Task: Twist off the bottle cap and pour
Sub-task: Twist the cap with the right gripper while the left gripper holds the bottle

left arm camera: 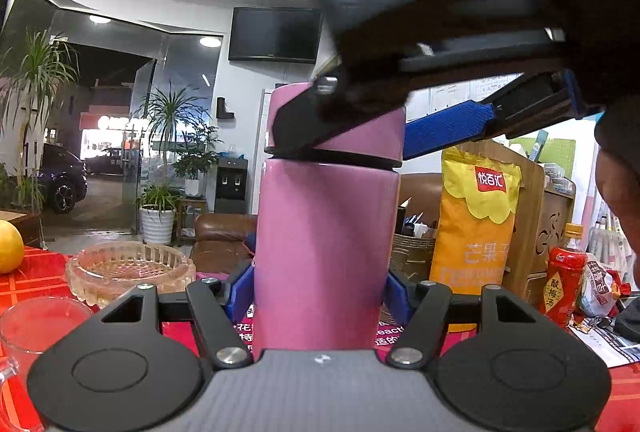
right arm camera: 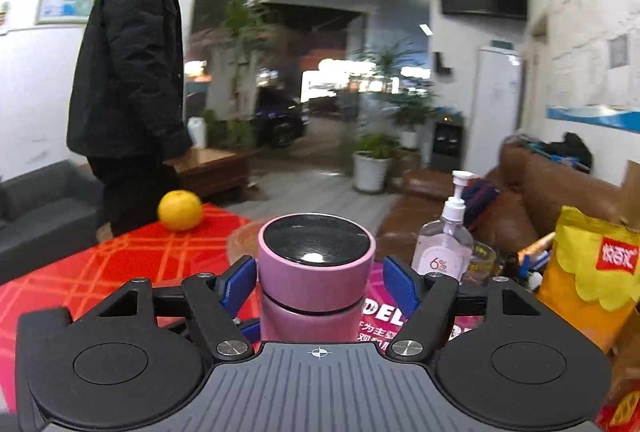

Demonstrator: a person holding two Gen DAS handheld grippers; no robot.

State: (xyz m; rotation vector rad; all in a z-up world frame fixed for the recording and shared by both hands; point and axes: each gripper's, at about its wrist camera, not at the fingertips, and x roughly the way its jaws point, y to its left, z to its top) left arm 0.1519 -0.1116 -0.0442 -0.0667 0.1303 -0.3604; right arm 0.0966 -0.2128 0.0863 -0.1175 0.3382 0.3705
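Early stage: left tongs (left arm camera: pixel 320 296) clamped on pink flask body (left arm camera: pixel 324 252), right tongs (right arm camera: pixel 318 284) apart around the cap (right arm camera: pixel 316 256), still seated; pouring not started

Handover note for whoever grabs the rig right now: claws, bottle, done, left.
Left claw: shut on the pink bottle, low on its body, bottle upright on the red table.
Right claw: around the cap, blue pads look slightly off its sides, so no firm grip yet.
Done: bottle steadied, right claw placed at the cap.
Left: close on the cap, unscrew it, lift it off, then pour; a glass cup sits near the left claw.
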